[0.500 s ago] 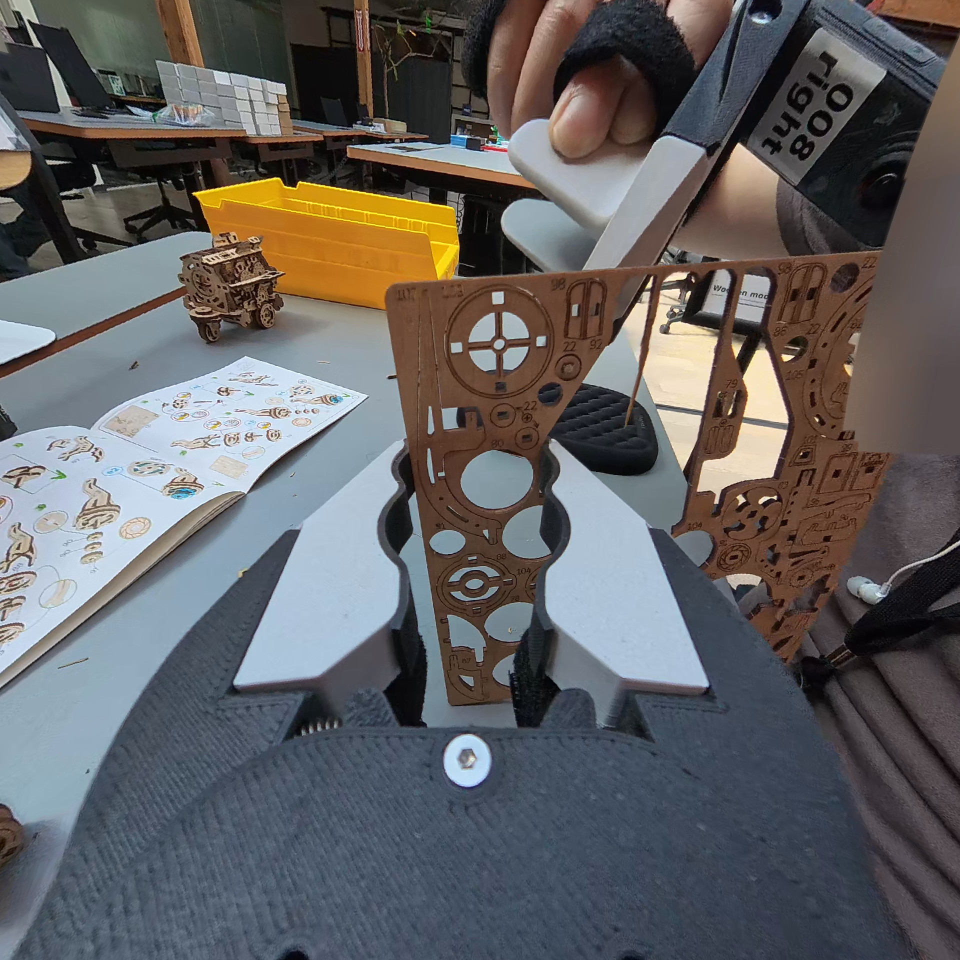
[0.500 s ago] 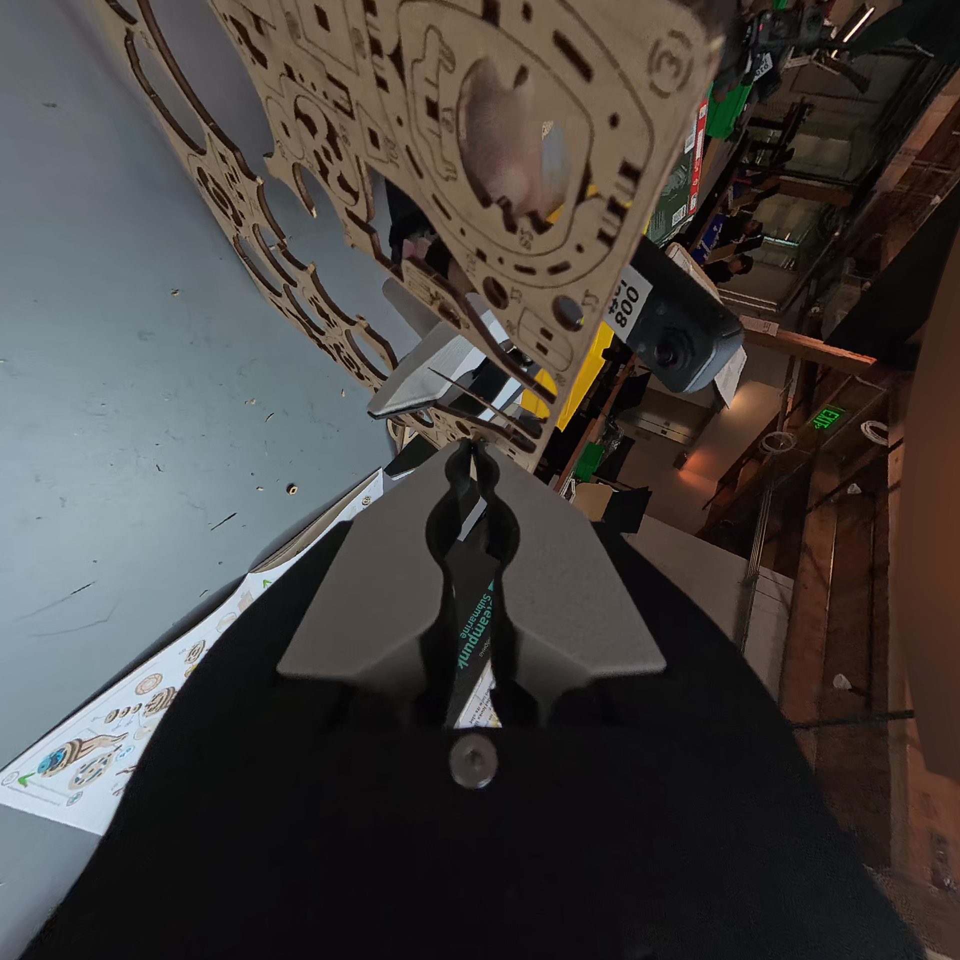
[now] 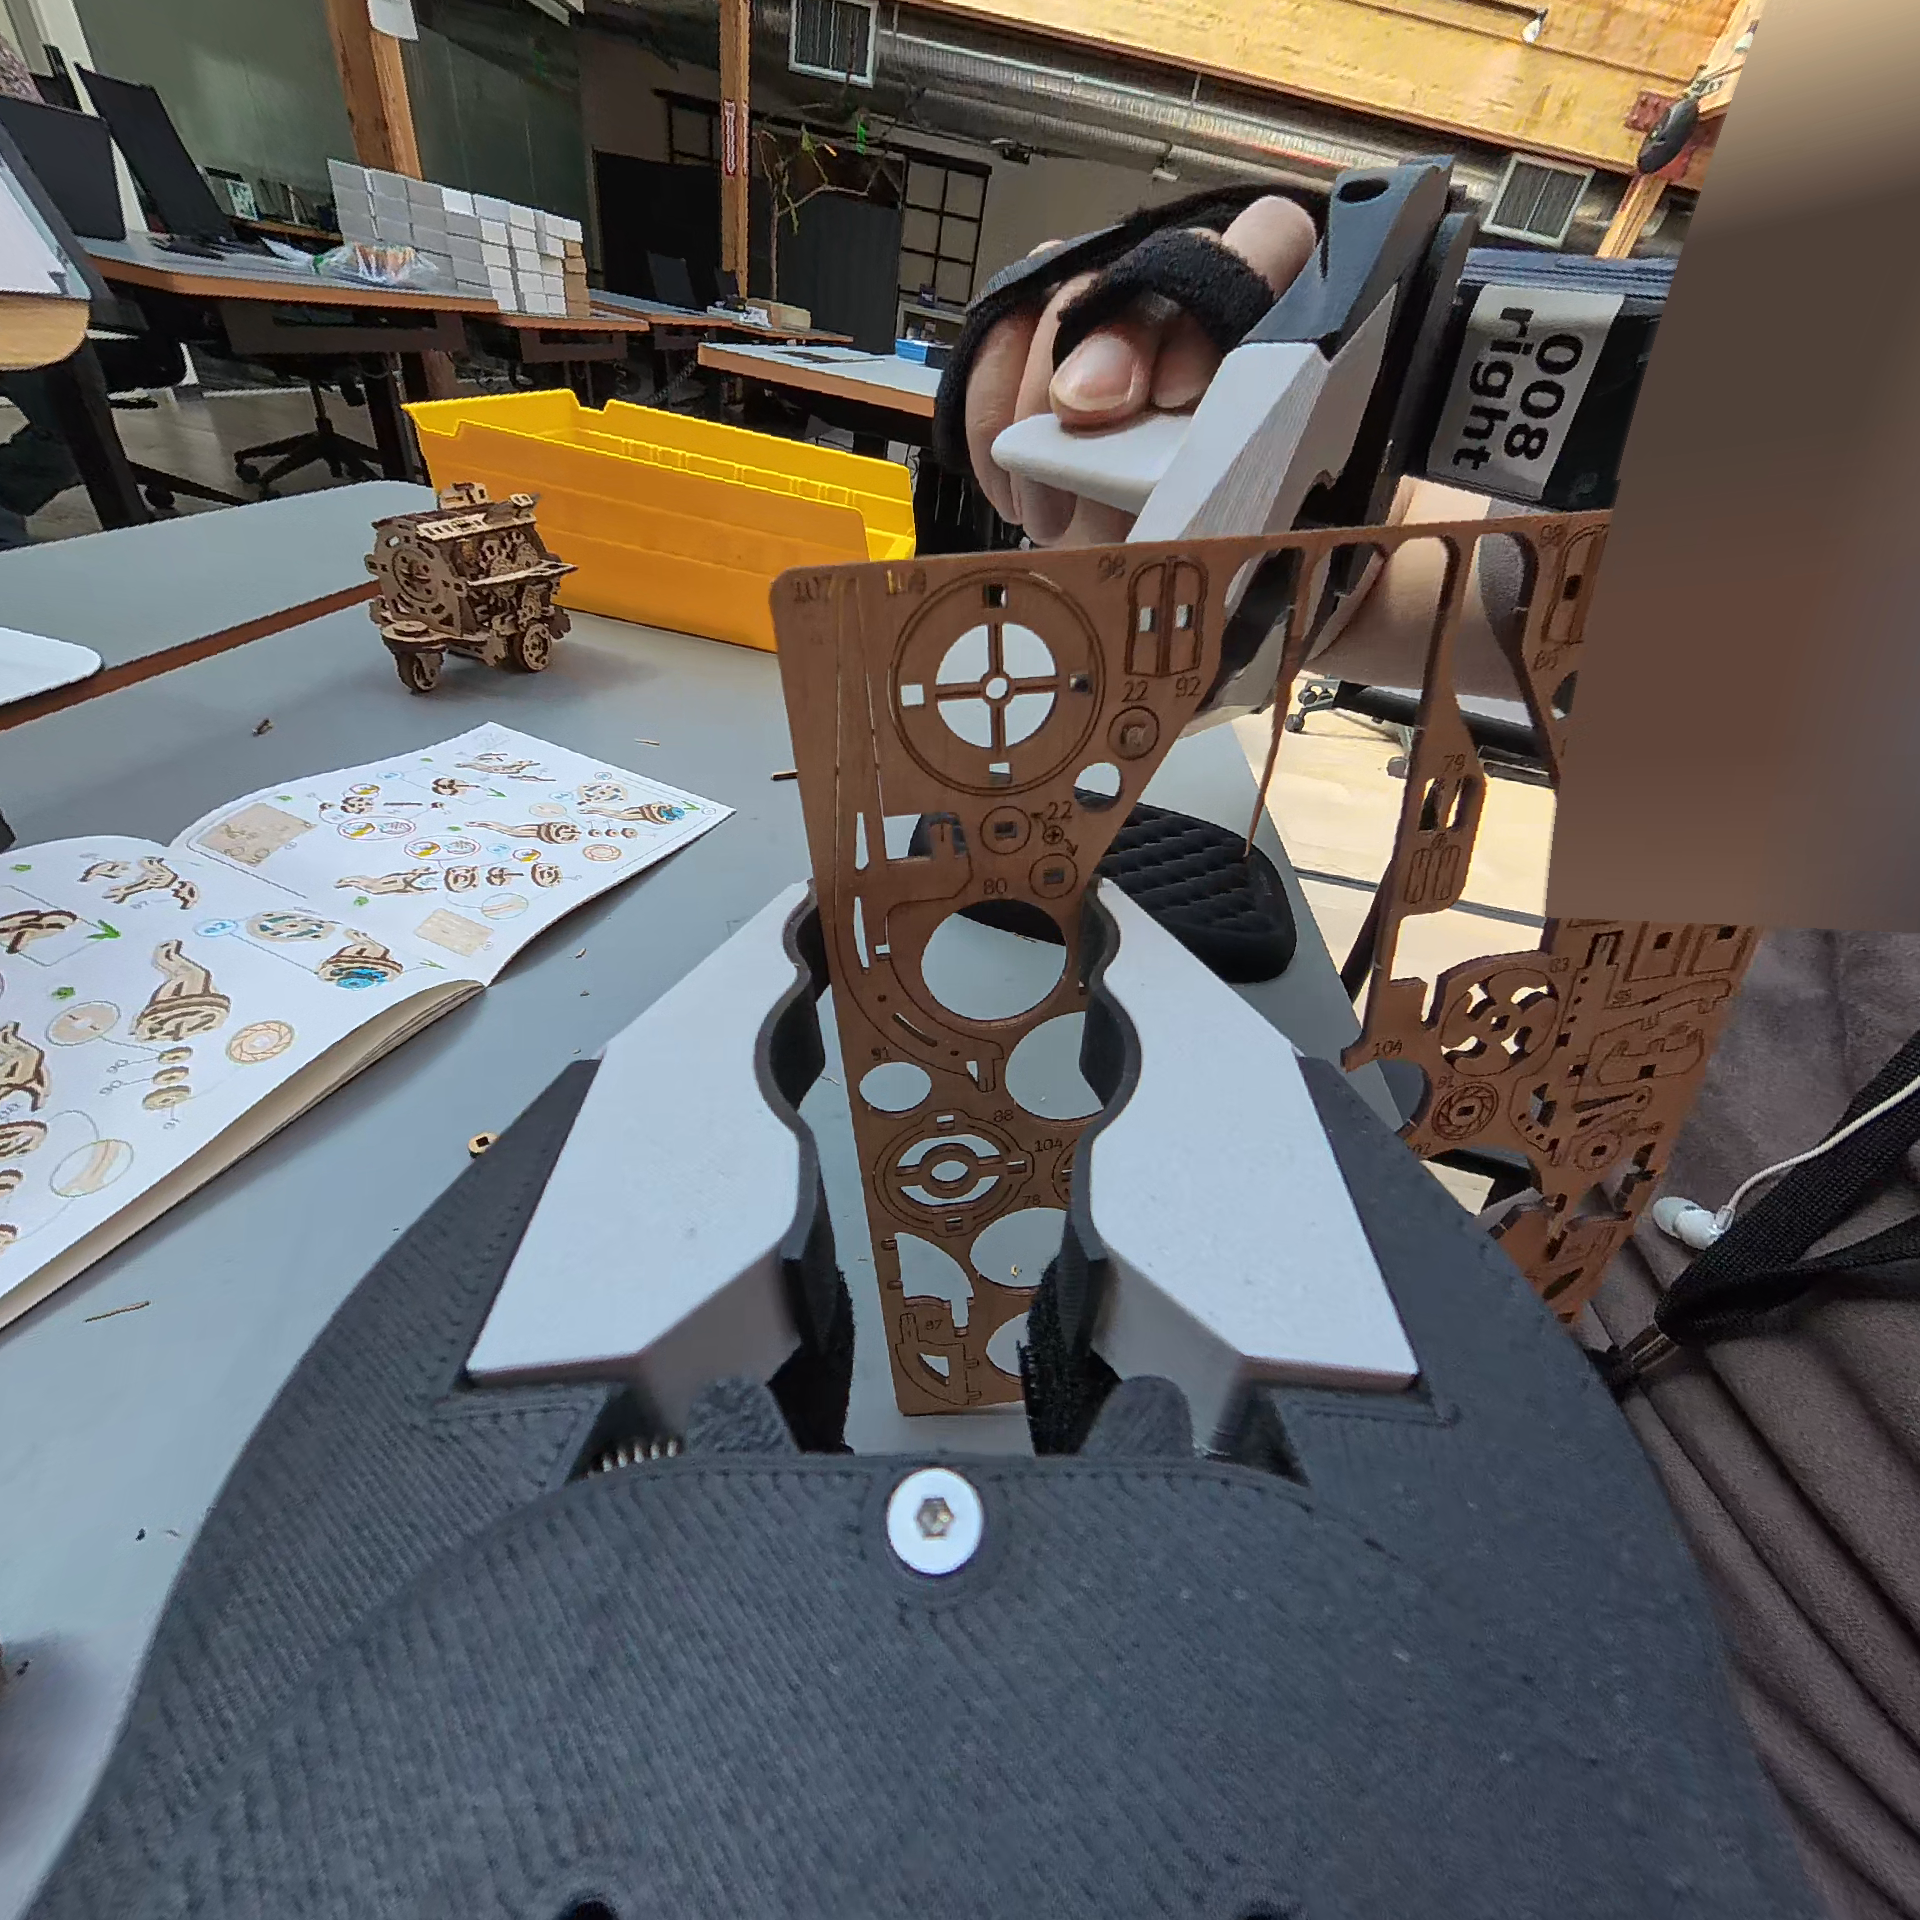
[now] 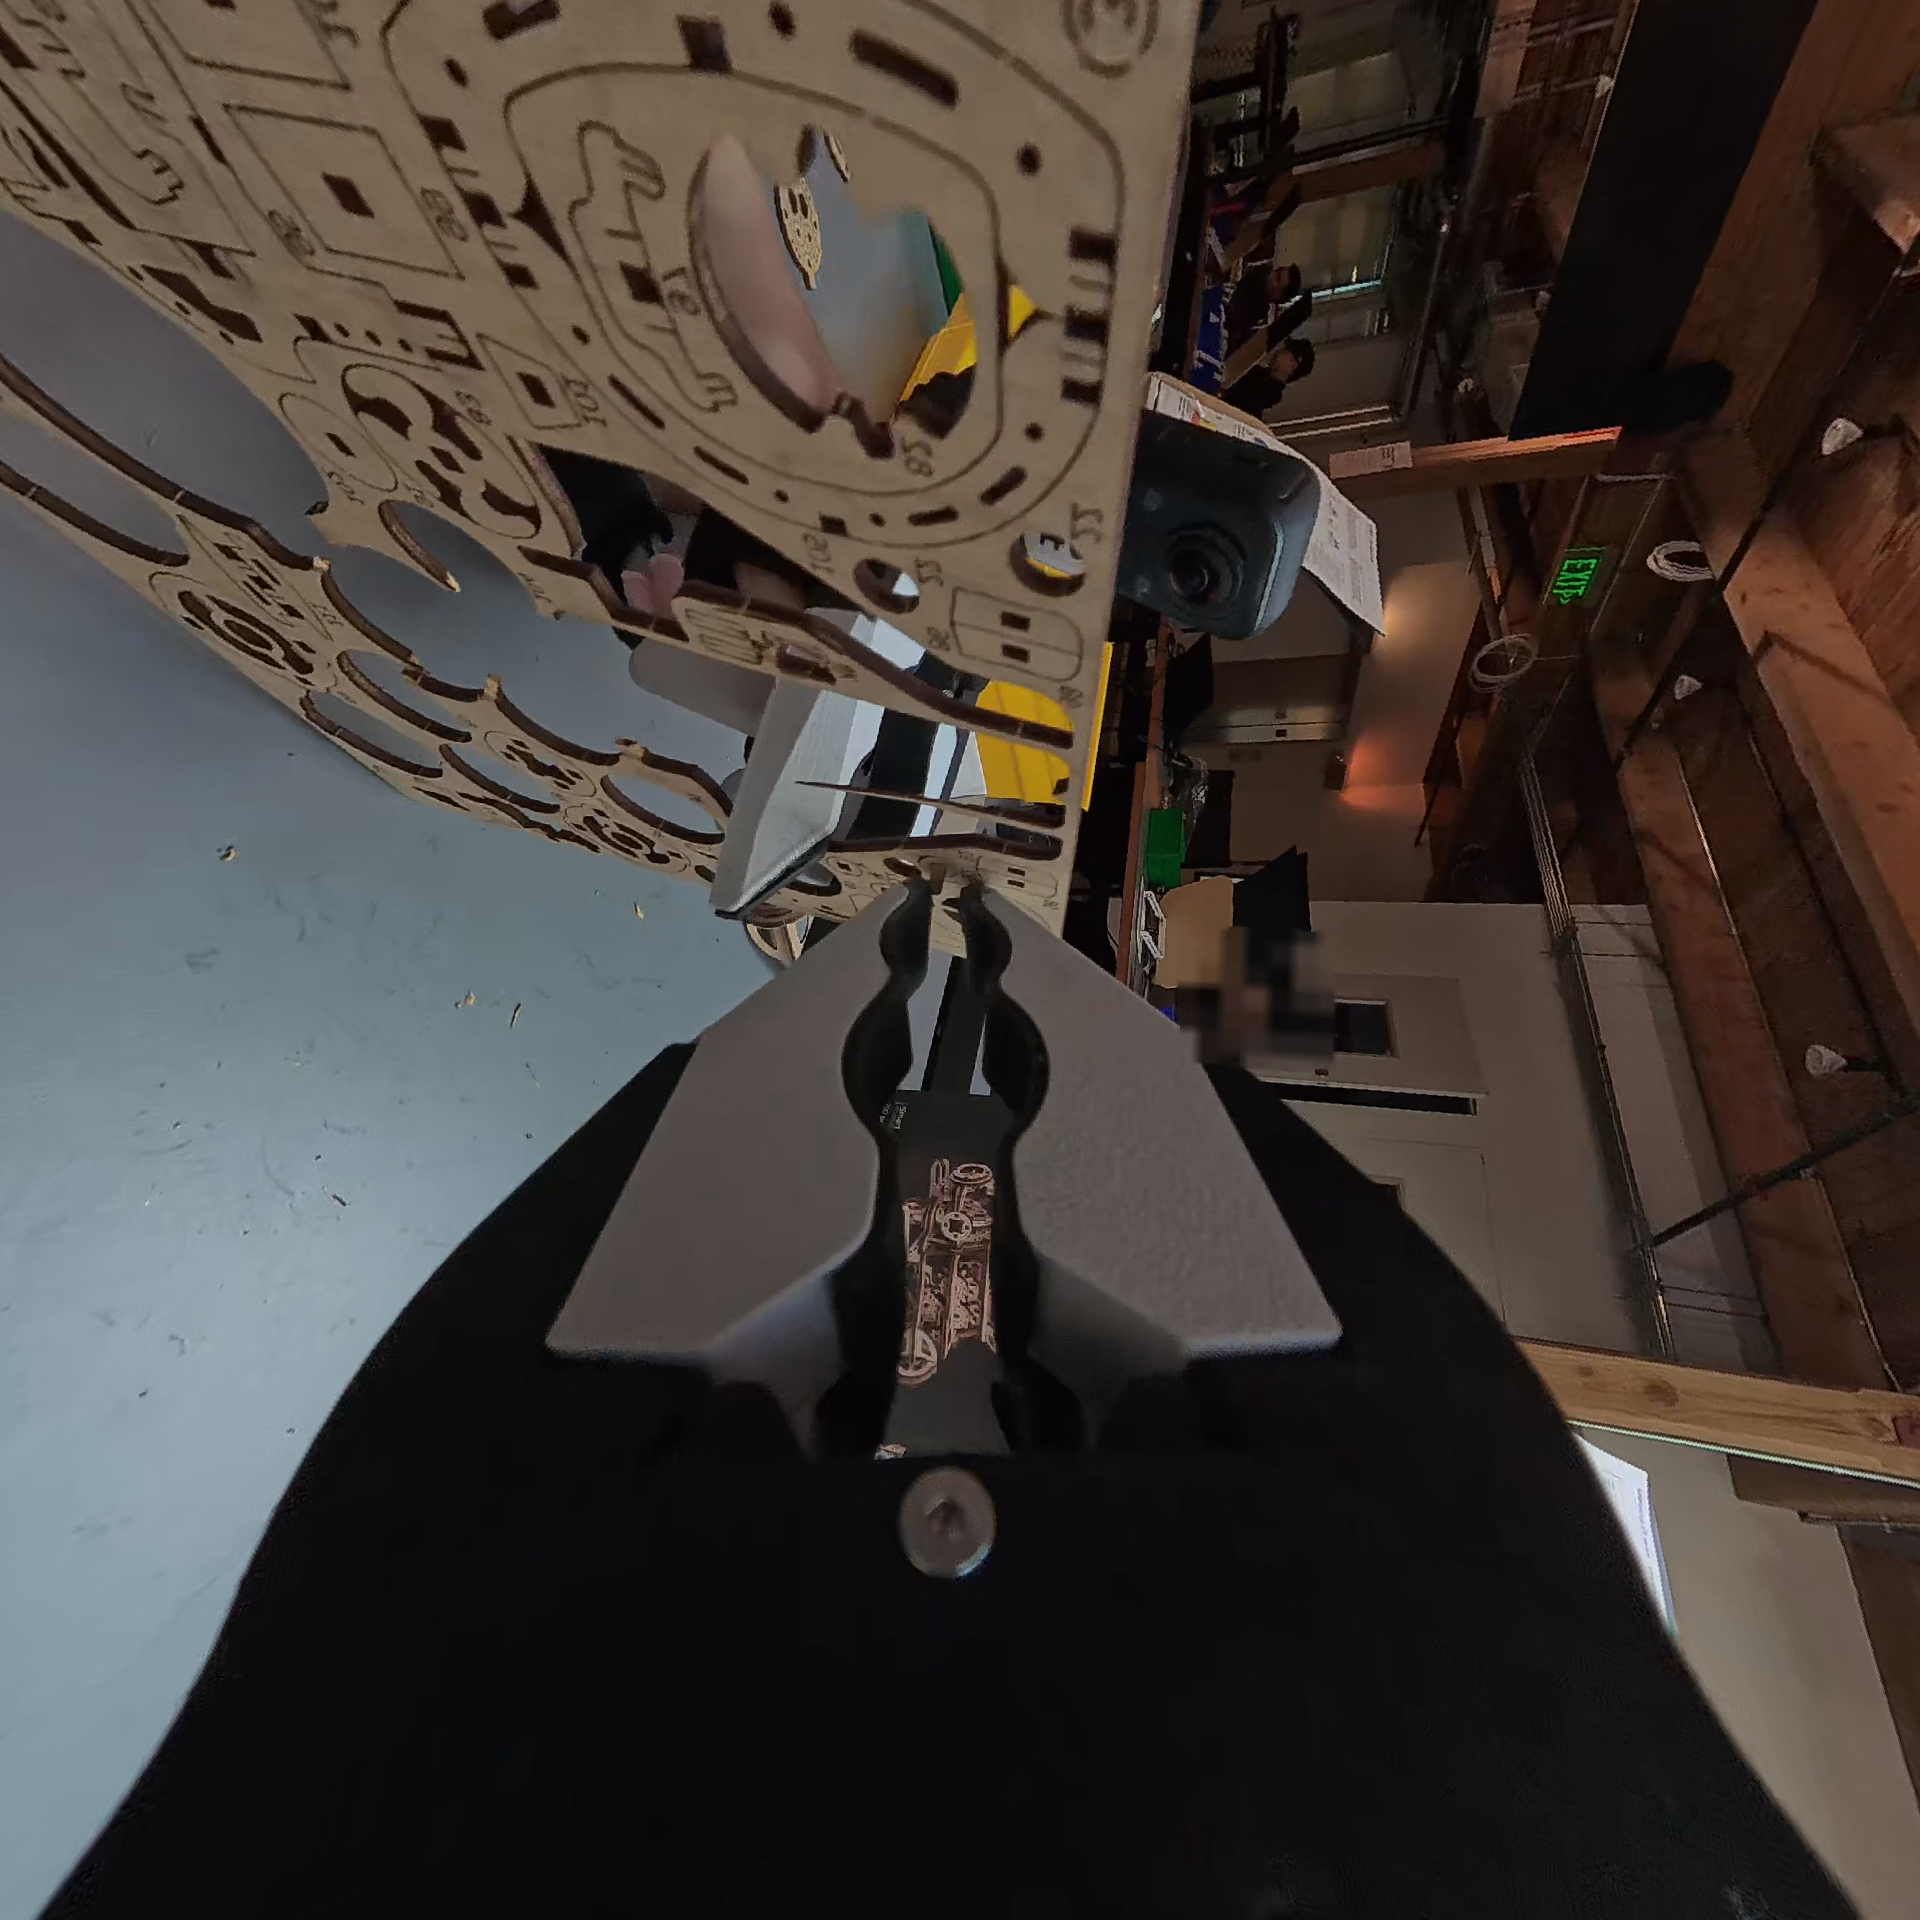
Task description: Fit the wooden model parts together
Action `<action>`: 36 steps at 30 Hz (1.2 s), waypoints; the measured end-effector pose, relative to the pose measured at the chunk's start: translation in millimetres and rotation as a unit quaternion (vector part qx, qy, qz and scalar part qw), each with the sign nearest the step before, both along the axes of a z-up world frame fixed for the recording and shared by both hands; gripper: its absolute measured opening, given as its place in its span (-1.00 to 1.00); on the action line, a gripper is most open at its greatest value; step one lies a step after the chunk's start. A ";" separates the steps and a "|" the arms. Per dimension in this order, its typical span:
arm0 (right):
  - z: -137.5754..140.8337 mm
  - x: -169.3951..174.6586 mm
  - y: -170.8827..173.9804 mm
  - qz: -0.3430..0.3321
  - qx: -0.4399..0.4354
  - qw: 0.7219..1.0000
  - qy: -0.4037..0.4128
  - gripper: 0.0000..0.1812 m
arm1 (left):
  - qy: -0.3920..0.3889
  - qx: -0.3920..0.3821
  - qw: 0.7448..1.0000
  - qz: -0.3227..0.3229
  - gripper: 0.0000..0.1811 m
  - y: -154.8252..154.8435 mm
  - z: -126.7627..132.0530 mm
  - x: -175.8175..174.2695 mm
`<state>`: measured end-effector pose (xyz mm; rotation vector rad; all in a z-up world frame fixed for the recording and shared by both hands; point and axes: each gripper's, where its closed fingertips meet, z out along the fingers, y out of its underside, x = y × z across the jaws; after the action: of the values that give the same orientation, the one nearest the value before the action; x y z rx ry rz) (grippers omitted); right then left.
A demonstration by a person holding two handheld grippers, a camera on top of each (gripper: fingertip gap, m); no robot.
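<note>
The sheet [image 3: 977, 831] of laser-cut parts stood upright above the bench [image 3: 644, 987], its lower end clamped in the left gripper's [image 3: 951, 1049] fingers. It looked thin, light and brittle where cut through; solid margins were safest. The right gripper's [image 4: 945, 883] narrow fingers pinched its edge.

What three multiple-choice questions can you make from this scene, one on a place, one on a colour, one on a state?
1. The assembled wooden model stands: A on the table; B in the bin; C on a shelf.
2. The bin is: A red; B yellow; C green.
3. The wooden sheet is: A lying flat; B held upright; C snapped in two.
A: it sits on the grey tabletop. B: its walls are plainly yellow. B: it stands between the fingers of the left gripper.
</note>
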<state>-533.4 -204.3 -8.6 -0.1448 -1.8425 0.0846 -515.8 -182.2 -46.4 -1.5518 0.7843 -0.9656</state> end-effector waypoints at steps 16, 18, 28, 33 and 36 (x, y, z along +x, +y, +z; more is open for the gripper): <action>6.6 1.9 1.0 -0.021 -0.052 0.997 0.060 -0.52 | -0.022 -0.002 1.000 0.002 -0.48 0.6 1.6 -5.0; 9.1 2.7 -3.0 -0.010 -0.035 0.998 0.054 -0.52 | -0.023 -0.002 1.000 0.001 -0.48 0.7 1.5 -5.0; 5.0 2.7 -7.0 -0.013 0.078 0.997 -0.011 -0.69 | -0.016 0.002 1.000 0.002 -0.48 0.6 1.1 -2.5; 3.4 3.5 -6.9 -0.024 0.102 0.994 -0.039 -0.68 | -0.015 0.001 1.000 0.002 -0.48 0.9 0.9 -1.8; 3.3 3.4 -7.5 -0.024 0.103 0.993 -0.044 -0.70 | -0.014 0.003 1.000 0.003 -0.48 0.6 0.9 -1.7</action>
<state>-530.0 -211.8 -5.3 -0.0482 -1.9214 -0.1481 -517.4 -181.6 -45.5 -1.5326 0.7609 -0.9778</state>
